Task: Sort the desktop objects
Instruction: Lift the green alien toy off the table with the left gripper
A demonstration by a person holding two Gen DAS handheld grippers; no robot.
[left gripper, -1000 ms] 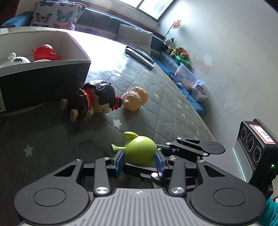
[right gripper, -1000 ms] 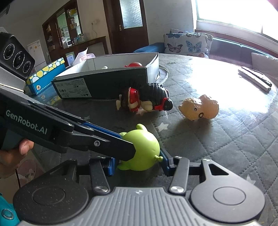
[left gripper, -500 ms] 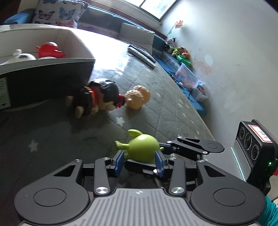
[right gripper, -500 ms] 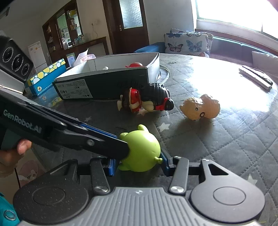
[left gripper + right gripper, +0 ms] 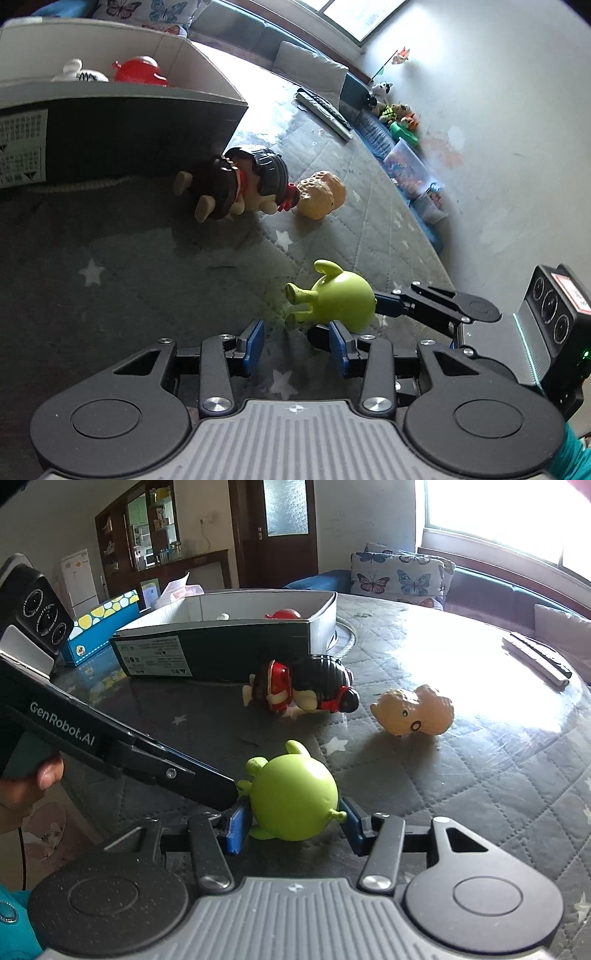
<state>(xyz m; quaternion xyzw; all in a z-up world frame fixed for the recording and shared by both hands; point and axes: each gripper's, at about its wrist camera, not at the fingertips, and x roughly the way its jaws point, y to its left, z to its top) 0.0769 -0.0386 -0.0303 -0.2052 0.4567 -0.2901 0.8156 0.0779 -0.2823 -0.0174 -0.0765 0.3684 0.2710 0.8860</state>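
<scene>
A green round toy (image 5: 341, 300) lies on the quilted table; it also shows in the right wrist view (image 5: 293, 797). My left gripper (image 5: 297, 345) is open and empty, drawn back to the toy's left. My right gripper (image 5: 291, 825) has its blue pads on both sides of the toy and is shut on it. A black-and-red doll (image 5: 242, 188) and a tan lumpy toy (image 5: 321, 194) lie farther off, also seen in the right wrist view as the doll (image 5: 303, 688) and the tan toy (image 5: 415, 712).
An open dark box (image 5: 110, 125) with a red toy (image 5: 138, 70) and a white toy (image 5: 79, 74) stands at the far left; in the right wrist view the box (image 5: 221, 642) is behind the doll. A remote (image 5: 535, 661) lies at the far right.
My left gripper let go of the green toy, opened and pulled back to the left. My right gripper stays closed around the toy.
</scene>
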